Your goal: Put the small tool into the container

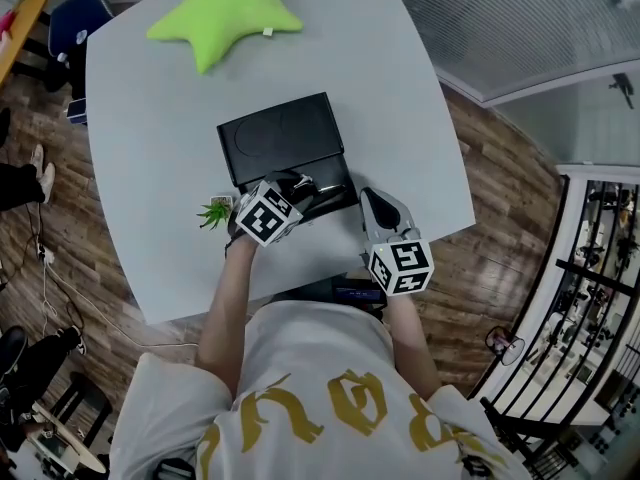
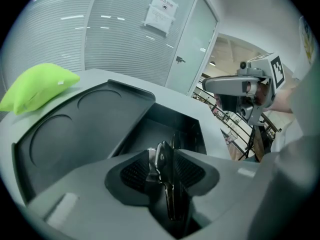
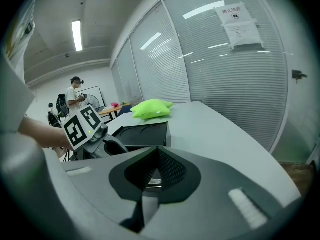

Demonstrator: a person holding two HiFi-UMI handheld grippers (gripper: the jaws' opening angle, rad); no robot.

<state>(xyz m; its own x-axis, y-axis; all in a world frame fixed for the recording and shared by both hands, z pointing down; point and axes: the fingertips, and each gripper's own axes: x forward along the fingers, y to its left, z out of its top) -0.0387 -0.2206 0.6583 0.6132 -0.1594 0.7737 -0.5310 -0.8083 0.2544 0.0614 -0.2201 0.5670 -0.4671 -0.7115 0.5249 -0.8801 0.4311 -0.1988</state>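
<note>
The container is a black box [image 1: 283, 133] on the grey table [image 1: 150, 98], with its flat lid folded back and its open tray [image 2: 175, 126] toward me. My left gripper [image 1: 303, 188] hangs over the near edge of that tray. It [image 2: 165, 171] is shut on the small tool [image 2: 161, 159], a slim dark metal piece standing upright between the pads. My right gripper [image 1: 376, 208] is just right of the box above the table. In its own view the right gripper [image 3: 152, 176] looks shut with nothing in it.
A lime-green star cushion [image 1: 228, 10] lies at the table's far side. A small green plant [image 1: 215, 212] sits left of my left gripper. The table's near edge runs just under both grippers. A person stands far off in the room [image 3: 76, 96].
</note>
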